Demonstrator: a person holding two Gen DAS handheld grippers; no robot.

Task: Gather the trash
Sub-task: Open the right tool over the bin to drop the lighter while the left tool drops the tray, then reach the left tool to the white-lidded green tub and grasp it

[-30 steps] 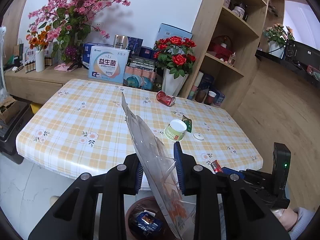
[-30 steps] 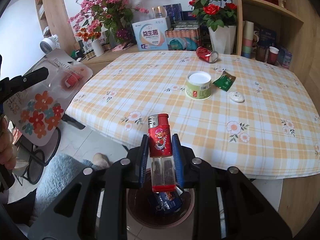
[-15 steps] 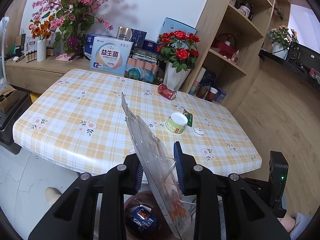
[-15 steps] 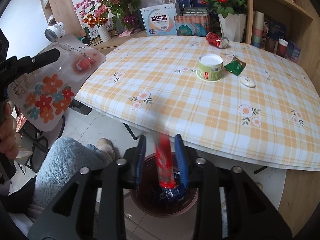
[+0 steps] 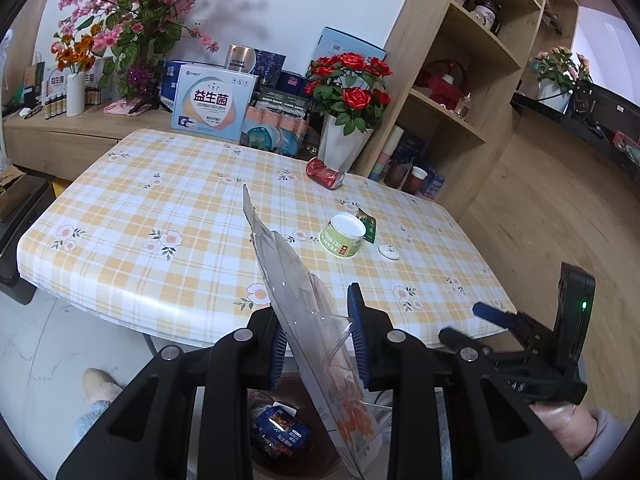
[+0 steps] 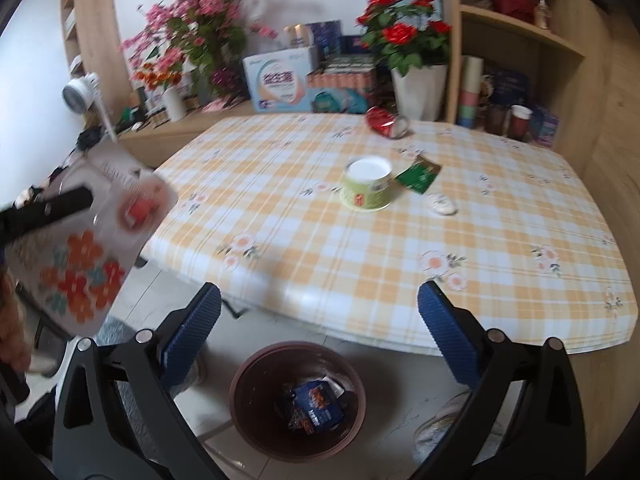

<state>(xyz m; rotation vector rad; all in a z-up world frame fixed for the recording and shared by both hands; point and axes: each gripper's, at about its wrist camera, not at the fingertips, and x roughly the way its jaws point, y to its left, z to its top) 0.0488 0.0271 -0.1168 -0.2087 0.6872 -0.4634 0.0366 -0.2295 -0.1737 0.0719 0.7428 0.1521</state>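
My left gripper [image 5: 316, 320] is shut on a clear plastic blister pack [image 5: 288, 280] with a flowered card, held edge-on above the brown bin [image 5: 308, 470]. From the right wrist the same pack [image 6: 80, 256] hangs at the far left. My right gripper [image 6: 319, 300] hovers over the bin [image 6: 240, 384]; its jaws are opening wide and nothing is between them. A blue wrapper [image 6: 316, 404] lies inside the bin. On the checked table [image 6: 360, 272] sit a green cup [image 6: 368, 188], a tipped red can [image 6: 386, 122], a green sachet [image 6: 420, 172] and a small white lid [image 6: 440, 205].
Boxes, flower vases and a rose pot [image 6: 416, 88] crowd the table's far edge. Wooden shelves [image 5: 460, 92] stand on the right. A person's slippered foot [image 5: 100, 384] rests on the tiled floor left of the bin.
The right jaws went from shut on a red lighter to wide apart; the lighter slid down toward the bin and is gone from between them. The left gripper kept hold of the blister pack.
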